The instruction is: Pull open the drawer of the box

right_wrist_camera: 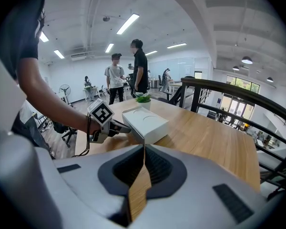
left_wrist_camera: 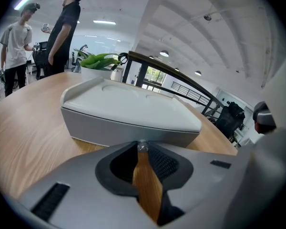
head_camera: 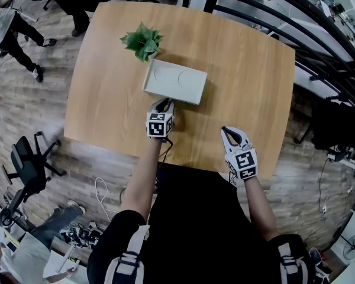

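On table (head_camera: 248, 81): one box (head_camera: 176, 80), one plant (head_camera: 142, 41). Two hand-held grippers: left (head_camera: 163, 104), right (head_camera: 225, 129).

Drawer knob (left_wrist_camera: 142, 146) mostly hidden between tips of left tool (head_camera: 163, 106).

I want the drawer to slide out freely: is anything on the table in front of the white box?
Nothing visible. Between the white rectangular box and the wooden table's near edge is only the left gripper, shut on a small silvery knob; the right gripper is off to one side.
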`<state>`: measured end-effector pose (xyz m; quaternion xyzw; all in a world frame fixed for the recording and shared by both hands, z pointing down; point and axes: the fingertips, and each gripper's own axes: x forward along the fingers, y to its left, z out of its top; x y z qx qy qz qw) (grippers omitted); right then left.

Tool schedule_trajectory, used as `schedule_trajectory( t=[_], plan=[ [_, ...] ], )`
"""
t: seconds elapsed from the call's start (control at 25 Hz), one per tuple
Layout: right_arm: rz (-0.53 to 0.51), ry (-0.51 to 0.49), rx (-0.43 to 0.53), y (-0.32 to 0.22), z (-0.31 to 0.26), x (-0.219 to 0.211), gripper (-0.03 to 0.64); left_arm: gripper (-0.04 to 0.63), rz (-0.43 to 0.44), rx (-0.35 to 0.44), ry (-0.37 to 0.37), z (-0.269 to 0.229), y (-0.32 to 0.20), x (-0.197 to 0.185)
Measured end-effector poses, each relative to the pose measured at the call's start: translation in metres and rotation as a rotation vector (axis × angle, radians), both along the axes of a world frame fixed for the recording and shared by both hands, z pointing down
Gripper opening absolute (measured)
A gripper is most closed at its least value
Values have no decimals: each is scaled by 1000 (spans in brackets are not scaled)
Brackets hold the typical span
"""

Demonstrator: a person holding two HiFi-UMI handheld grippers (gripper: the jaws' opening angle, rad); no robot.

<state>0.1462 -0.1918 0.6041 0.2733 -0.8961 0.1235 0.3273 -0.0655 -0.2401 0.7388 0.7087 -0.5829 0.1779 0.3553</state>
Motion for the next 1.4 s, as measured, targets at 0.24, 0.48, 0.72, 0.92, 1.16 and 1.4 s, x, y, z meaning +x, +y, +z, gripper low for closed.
schedule_trajectory(
  t=[0.24,0.48,0.72,0.92,1.16,1.4],
  plan=[
    [-4,-12,-4,3,-3,-7,26,86,1,0,4,0,12,0],
    [-24,-18,3,6,-6,-18,26,86,12,-7,1,0,30,1],
    [-39,-23,10,11,-8,-27,26,86,9,-14,1,1,48,0],
    [-45,-23,15,15,-10,-29,26,86,15,-18,0,1,59,0],
    [-58,-27,25,19,-15,-32,26,86,19,-24,-5,0,70,2],
    [-65,-31,30,22,-18,-36,26,86,22,-31,-1,-1,81,2]
  ],
)
